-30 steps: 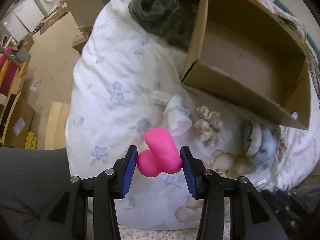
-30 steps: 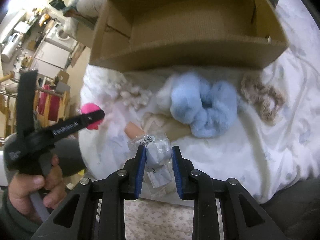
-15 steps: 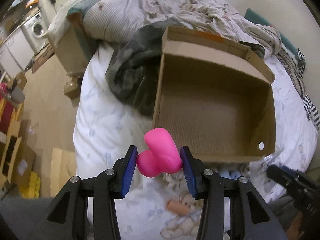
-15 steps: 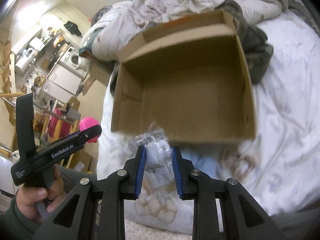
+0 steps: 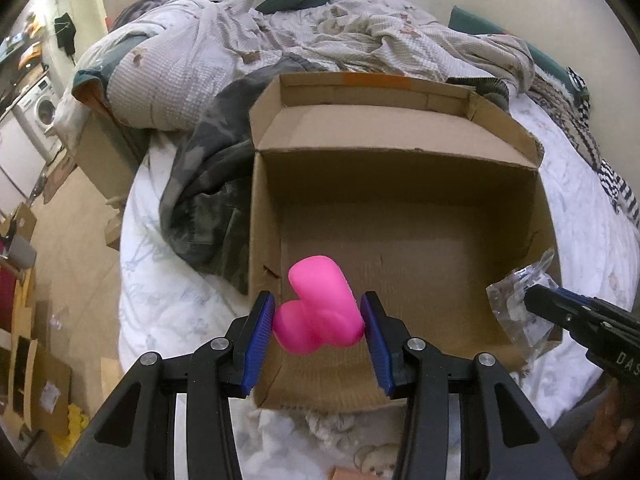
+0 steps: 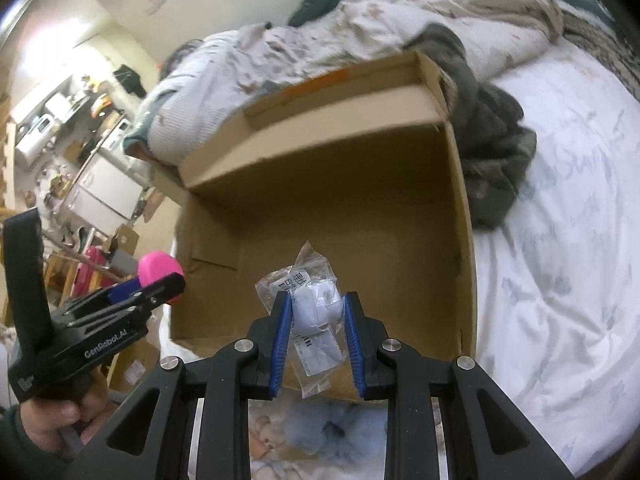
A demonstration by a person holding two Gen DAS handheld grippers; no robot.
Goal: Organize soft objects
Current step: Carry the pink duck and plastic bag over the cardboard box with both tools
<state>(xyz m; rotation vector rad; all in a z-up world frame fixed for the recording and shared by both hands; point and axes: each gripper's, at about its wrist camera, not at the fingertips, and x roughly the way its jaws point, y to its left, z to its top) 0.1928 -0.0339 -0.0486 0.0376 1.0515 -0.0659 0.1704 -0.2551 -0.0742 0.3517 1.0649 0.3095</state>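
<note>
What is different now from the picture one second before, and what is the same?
Both grippers went from above the loose soft things on the bed to over the open box. The left gripper carried the pink toy, the right gripper the bagged white item. Nothing was let go or newly taken. Both grips are unchanged; the box is still empty.

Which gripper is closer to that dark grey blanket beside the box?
Left. The left gripper hangs over the cardboard box's corner beside the grey blanket; the right gripper is at the opposite side.
</note>
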